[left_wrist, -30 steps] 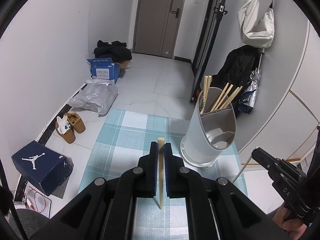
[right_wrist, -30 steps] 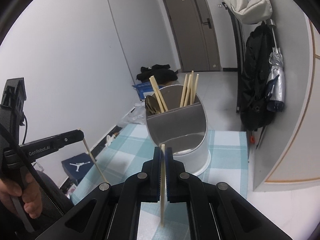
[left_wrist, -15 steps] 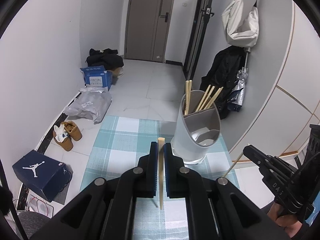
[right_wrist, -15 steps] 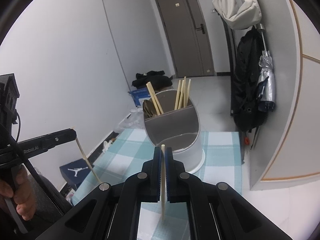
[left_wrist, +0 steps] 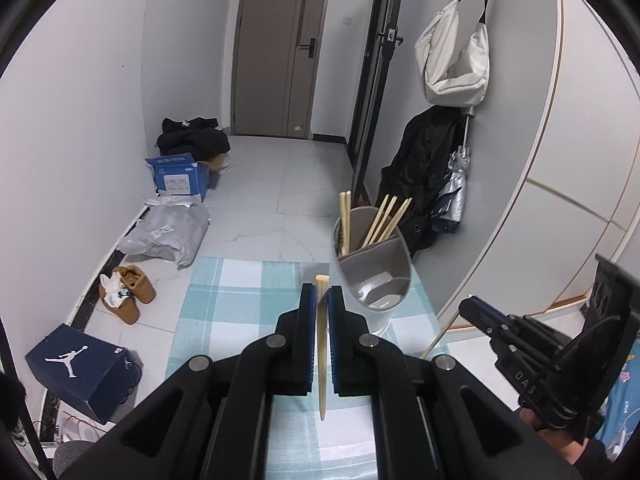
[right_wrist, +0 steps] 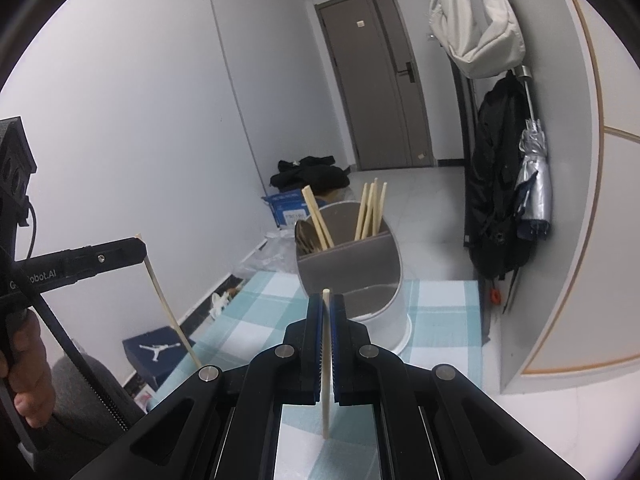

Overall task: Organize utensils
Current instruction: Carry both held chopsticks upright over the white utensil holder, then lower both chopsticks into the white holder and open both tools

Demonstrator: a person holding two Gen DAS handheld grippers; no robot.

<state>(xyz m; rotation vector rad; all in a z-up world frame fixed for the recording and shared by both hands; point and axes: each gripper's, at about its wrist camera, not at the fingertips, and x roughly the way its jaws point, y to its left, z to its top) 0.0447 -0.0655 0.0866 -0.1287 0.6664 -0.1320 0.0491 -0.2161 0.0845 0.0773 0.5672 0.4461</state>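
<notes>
A grey utensil holder (left_wrist: 374, 276) (right_wrist: 354, 268) stands at the far end of a blue checked tablecloth (left_wrist: 240, 300) (right_wrist: 272, 312), with several wooden chopsticks (left_wrist: 384, 218) (right_wrist: 370, 210) upright in its back compartments. My left gripper (left_wrist: 321, 294) is shut on one wooden chopstick (left_wrist: 321, 356), held upright, short of the holder and to its left. My right gripper (right_wrist: 327, 302) is shut on another chopstick (right_wrist: 326, 372), also upright, in front of the holder. Each gripper shows in the other's view: the right one (left_wrist: 466, 310) with its stick, the left one (right_wrist: 136, 246) with its own.
The tablecloth's far edge drops to a tiled floor with a blue shoe box (left_wrist: 80, 368), tan shoes (left_wrist: 128, 292), grey plastic bags (left_wrist: 168, 228) and a blue carton (left_wrist: 180, 176). A black coat and umbrella (left_wrist: 452, 184) hang on the right wall, under a white bag (left_wrist: 456, 60).
Both grippers have risen and drawn back from the holder, which now looks smaller and farther off. Each still clamps its chopstick the same way.
</notes>
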